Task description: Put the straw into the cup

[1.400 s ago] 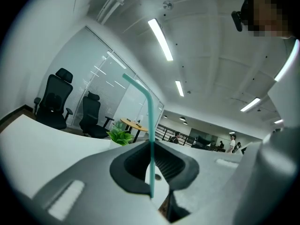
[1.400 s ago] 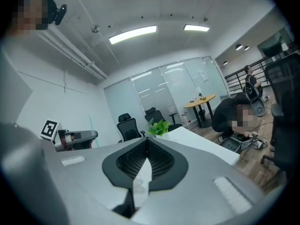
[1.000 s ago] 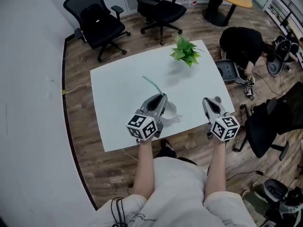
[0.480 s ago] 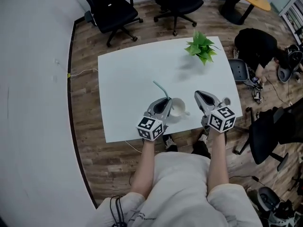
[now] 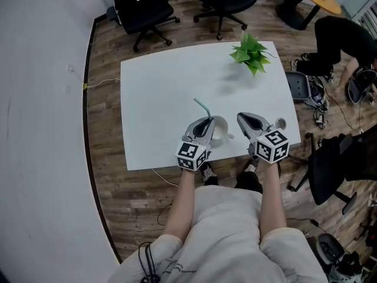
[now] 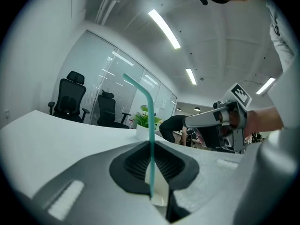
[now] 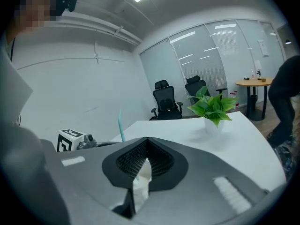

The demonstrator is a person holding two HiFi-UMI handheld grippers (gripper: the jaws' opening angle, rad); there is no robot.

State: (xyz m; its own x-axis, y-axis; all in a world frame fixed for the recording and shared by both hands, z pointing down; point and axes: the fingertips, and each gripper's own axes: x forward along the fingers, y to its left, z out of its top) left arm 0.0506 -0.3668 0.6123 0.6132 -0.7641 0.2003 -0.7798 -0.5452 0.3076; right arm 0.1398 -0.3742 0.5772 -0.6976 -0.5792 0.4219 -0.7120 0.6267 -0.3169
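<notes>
So the person is at the near edge of the white bench [image 5: 159, 93] with a tool in each hand. The left tool [image 5: 208, 121] is clamped shut on the teal straw [image 5: 201, 107]. The straw sits pinched right between the ribbed pads and pokes up nearly straight, with its bendy top kinked over toward the far left. The white cup [image 5: 220, 130] stands on the bench close to the front edge, right at the tip of the left tool, in the space between the two tools. The straw's bottom end is down by the cup's rim, but honestly I can't tell whether it's actually inside, since the tool's body covers that bit.

The right tool [image 5: 242, 117] is just to the right of the cup, with its jaws closed together and nothing in them. It isn't touching the cup as far as I can see.

Further back on the bench there's a small potted plant [image 5: 251, 53] near the far right corner, well away from everything. Black office chairs [image 5: 140, 7] sit behind the bench.
</notes>
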